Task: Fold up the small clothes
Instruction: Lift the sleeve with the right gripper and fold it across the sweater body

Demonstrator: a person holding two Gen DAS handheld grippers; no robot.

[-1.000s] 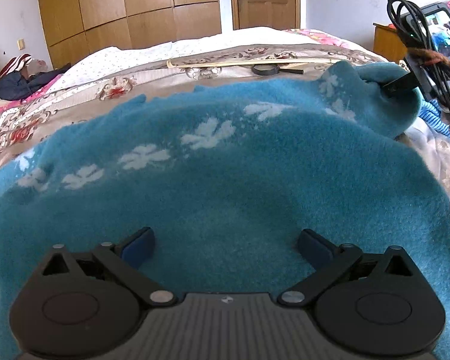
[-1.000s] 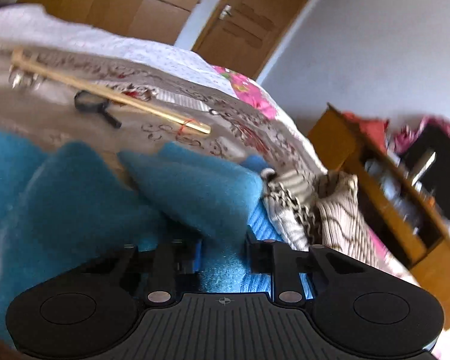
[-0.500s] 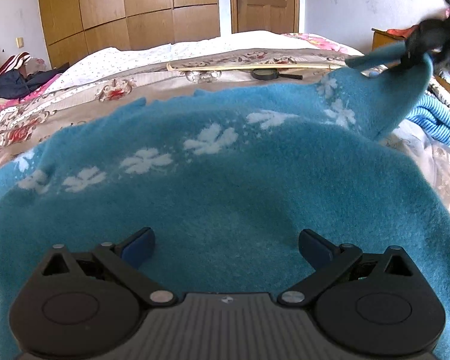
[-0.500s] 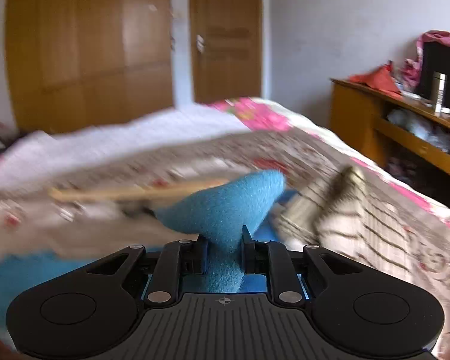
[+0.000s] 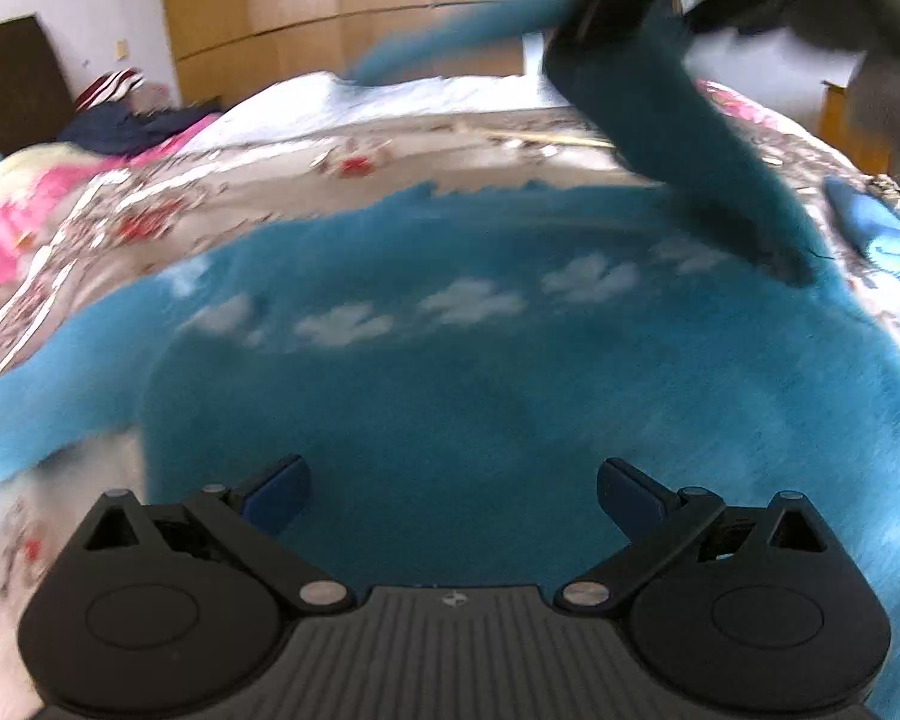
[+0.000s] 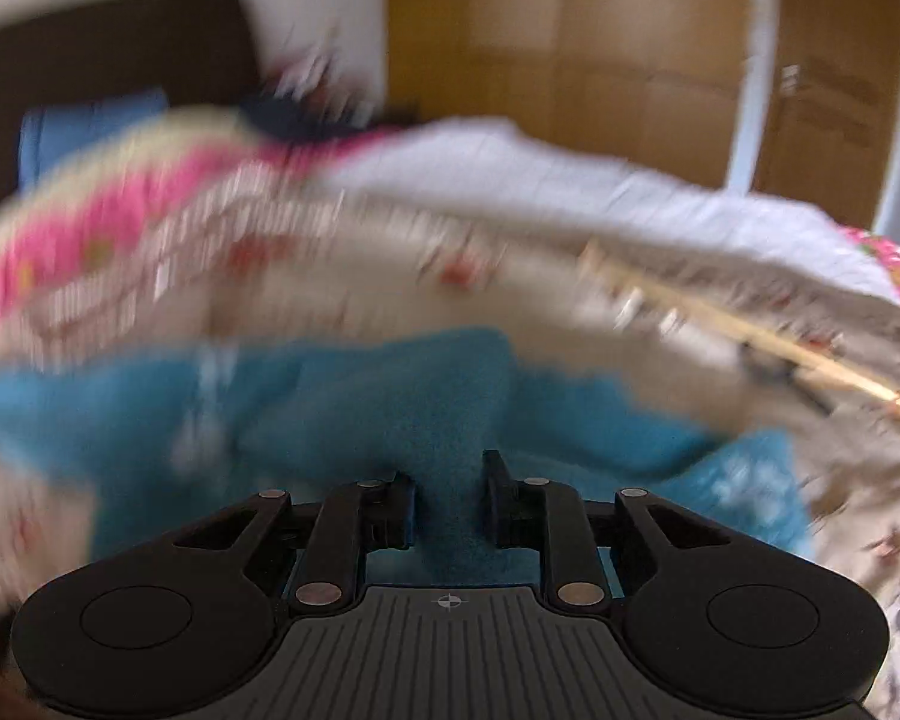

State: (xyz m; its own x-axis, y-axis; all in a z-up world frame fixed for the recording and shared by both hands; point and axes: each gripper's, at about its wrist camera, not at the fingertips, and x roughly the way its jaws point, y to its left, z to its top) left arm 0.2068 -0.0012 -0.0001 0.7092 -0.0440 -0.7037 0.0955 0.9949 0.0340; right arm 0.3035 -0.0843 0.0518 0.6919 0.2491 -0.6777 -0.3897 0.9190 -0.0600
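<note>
— Two grippers, so what is each doing?
— The right gripper (image 6: 447, 501) has its jaws close together with a strip of the blue fleece garment (image 6: 450, 414) pinched between the pads; the jaws have just been opening a little, yet the cloth is in the pinch. The left gripper (image 5: 453, 495) has its jaws wide apart with nothing gripped, and it hangs just over the garment's near part.

— Where is the garment?
— It lies spread on the bed (image 5: 390, 168), on a flowered cover, with a row of white flower shapes (image 5: 468, 300) across it. In the left wrist view one sleeve runs off to the left edge, while the other sleeve (image 5: 678, 138) is lifted off the bed at the upper right, rising into a dark blurred shape that I take for the right gripper.

— Anything farther out?
— A thin wooden stick (image 6: 768, 342) lies on the bed beyond the garment. Behind it stand a wooden wardrobe (image 5: 342, 6) and a dark headboard (image 6: 108, 66). Both views are blurred.
</note>
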